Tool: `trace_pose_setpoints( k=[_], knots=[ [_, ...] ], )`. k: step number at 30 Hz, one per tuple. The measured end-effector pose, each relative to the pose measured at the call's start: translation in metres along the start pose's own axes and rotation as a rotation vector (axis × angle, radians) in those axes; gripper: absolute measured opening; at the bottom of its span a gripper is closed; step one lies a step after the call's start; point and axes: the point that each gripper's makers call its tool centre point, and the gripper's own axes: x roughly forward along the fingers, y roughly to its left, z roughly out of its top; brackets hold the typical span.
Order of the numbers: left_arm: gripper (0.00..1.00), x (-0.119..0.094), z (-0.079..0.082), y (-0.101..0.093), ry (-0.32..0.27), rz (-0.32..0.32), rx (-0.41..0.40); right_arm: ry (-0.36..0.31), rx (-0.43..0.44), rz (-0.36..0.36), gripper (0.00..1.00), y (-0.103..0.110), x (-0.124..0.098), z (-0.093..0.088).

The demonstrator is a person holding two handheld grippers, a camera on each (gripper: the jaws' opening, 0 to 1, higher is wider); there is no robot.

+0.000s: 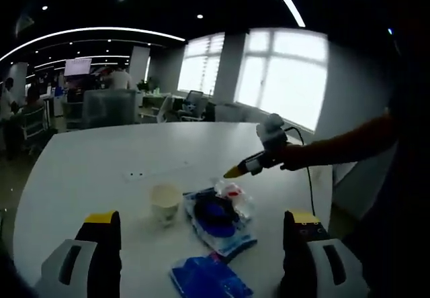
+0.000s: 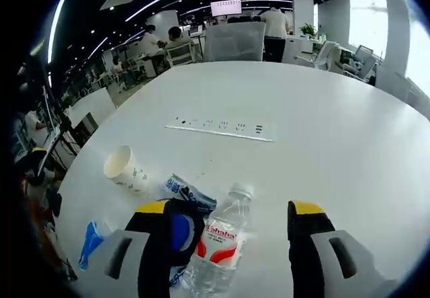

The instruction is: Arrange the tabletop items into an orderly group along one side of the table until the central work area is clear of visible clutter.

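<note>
Both grippers are wide open holding nothing, right gripper (image 2: 228, 227) straddling the water bottle (image 2: 218, 241) lying on the desk (image 2: 322, 143), paper cup (image 2: 125, 169) tipped over nearby, left gripper (image 1: 201, 227) hovering.

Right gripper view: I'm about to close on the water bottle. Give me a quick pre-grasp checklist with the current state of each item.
1. Right gripper open: ok, jaws stand apart.
2. Water bottle between the jaws: ok, though it lies nearer the left jaw.
3. Bottle cap on: ok, cap points away from the gripper.
4. Bottle free of neighbours: not ok, blue packet lies against it.
5. Paper cup out of the path: ok, tipped over and apart to the left.
6. Left gripper out of the way: ok, open and hovering on the near side of the clutter.
</note>
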Motion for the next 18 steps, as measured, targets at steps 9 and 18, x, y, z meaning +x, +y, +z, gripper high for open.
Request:
trace_pose_setpoints(
  k=[9,18],
  knots=[
    [0.96,0.006,-0.007,0.000,0.033,-0.022,0.018,0.040,0.041,-0.005,0.51,-0.001,0.021,-0.007],
    [0.94,0.007,0.005,0.010,-0.024,-0.009,-0.011,0.027,0.030,-0.030,0.42,-0.005,0.043,-0.003]
  ],
)
